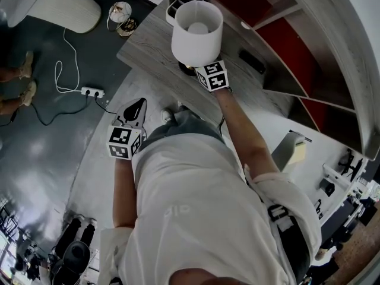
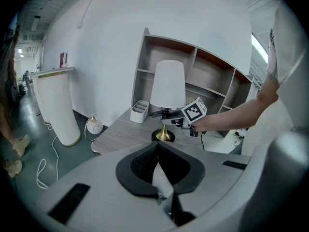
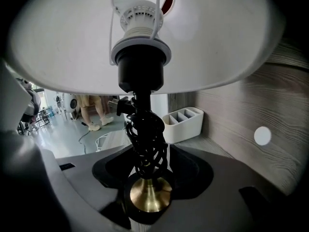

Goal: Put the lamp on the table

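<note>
Left gripper (image 2: 157, 154) – jaws together, empty. Right gripper (image 3: 145, 175), black-and-white square-marker cube (image 1: 214, 76), jaws spread wide around the white-shaded brass-footed lamp (image 1: 197, 25) – standing on the grey wood-grain table (image 1: 148, 49).

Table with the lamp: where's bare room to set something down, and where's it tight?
Free: bare wood of the table from the lamp base out to the rounded corner, and the strip in front of the white organizer. Crowded: around the lamp stem, where the right gripper sits, and the back edge by the shelf, with a black flat item.
</note>
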Motion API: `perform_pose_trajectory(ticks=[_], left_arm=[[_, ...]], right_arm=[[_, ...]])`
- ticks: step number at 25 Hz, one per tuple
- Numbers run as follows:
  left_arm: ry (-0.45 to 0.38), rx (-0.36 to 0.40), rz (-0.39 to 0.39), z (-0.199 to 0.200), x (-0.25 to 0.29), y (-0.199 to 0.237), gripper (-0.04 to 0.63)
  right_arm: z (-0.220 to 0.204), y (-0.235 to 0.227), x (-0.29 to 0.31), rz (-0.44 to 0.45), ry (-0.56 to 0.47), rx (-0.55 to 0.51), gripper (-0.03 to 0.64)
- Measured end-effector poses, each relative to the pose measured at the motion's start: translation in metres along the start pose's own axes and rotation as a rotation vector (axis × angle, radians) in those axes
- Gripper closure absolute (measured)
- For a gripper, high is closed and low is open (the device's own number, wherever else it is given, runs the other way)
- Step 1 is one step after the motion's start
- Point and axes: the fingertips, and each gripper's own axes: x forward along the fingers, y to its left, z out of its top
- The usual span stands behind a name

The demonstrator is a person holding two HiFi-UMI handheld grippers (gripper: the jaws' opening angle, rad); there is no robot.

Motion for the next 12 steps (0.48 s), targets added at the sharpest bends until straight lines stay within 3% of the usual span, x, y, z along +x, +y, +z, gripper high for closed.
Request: perform_pose_trajectory(ticks=[12], left_arm=[[0.010,0.011,-0.027,-0.007,0.000,-0.008,0.578]], right_arm=[[-0.021,0.004,-0.014,-0.006,0.028,0.029,0.373]])
